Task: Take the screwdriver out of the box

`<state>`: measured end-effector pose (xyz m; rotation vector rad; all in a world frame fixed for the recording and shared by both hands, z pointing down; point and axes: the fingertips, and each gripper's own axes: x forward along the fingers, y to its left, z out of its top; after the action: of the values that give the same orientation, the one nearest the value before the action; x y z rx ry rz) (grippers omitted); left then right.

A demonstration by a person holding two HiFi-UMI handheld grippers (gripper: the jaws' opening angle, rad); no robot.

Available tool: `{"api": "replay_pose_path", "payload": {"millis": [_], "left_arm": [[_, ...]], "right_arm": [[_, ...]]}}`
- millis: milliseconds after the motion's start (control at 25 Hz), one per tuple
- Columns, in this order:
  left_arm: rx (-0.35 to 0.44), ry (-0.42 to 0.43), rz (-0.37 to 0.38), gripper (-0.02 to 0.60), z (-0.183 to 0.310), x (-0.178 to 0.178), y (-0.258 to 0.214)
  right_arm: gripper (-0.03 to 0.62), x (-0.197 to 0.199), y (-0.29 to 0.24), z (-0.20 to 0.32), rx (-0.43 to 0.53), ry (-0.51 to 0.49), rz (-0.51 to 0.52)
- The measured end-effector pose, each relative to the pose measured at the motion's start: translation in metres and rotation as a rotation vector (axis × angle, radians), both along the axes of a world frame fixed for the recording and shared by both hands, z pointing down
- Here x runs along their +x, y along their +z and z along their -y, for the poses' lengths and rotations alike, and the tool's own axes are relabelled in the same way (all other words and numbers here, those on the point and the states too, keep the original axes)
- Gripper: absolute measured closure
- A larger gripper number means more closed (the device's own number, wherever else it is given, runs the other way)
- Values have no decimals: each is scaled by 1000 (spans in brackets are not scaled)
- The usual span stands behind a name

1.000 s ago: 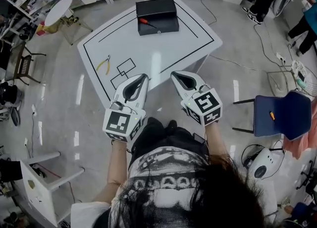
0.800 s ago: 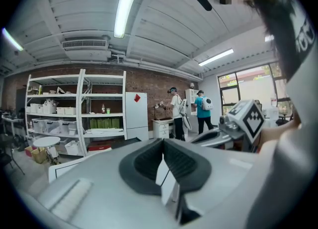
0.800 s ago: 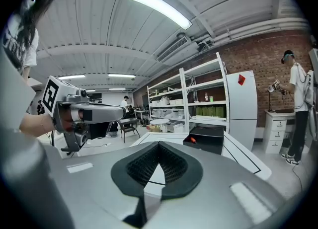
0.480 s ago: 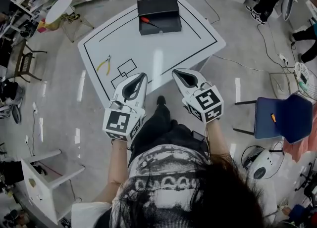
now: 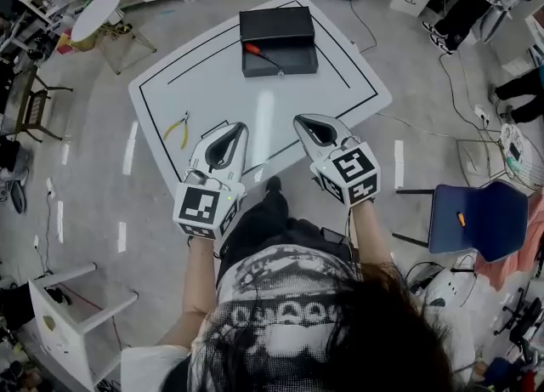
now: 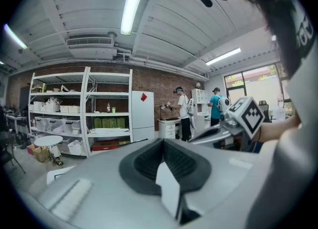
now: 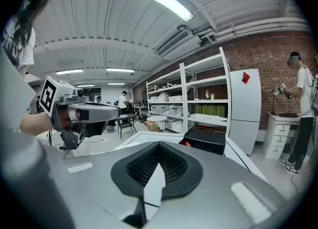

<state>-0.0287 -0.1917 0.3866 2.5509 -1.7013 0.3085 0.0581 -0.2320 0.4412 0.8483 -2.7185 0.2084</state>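
A black open box (image 5: 278,40) stands at the far end of the white table (image 5: 212,84). In it lies the screwdriver (image 5: 262,54), red handle to the left. My left gripper (image 5: 242,126) and right gripper (image 5: 297,118) are side by side over the table's near edge, both shut and empty, well short of the box. The right gripper view looks past the right gripper's closed tips (image 7: 159,144) to the box (image 7: 206,141) and the red handle (image 7: 187,143). The left gripper (image 6: 163,141) points at the shelves, with the box out of its view.
Yellow pliers (image 5: 178,128) lie on the table's left part, beside drawn rectangles. A blue chair (image 5: 476,216) stands to the right and a white stool (image 5: 68,305) at lower left. Shelves (image 6: 82,109) and two people (image 6: 185,111) are at the room's far side.
The person has stepped toward the table. Both grippers have moved forward together, from just short of the near edge to over it. Their jaws look the same.
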Motion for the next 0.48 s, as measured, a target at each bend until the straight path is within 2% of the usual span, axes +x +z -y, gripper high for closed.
{"api": "replay_pose_path", "payload": {"millis": [240,480], "left_arm": [[12,-9,-8,581,39,-28,-2],[13,-8,-12,581,67,-55,-3]], "right_arm": [[594,-28,4,55,12,-19,-56],[567,-58,18,111,9,-32,-134]]}}
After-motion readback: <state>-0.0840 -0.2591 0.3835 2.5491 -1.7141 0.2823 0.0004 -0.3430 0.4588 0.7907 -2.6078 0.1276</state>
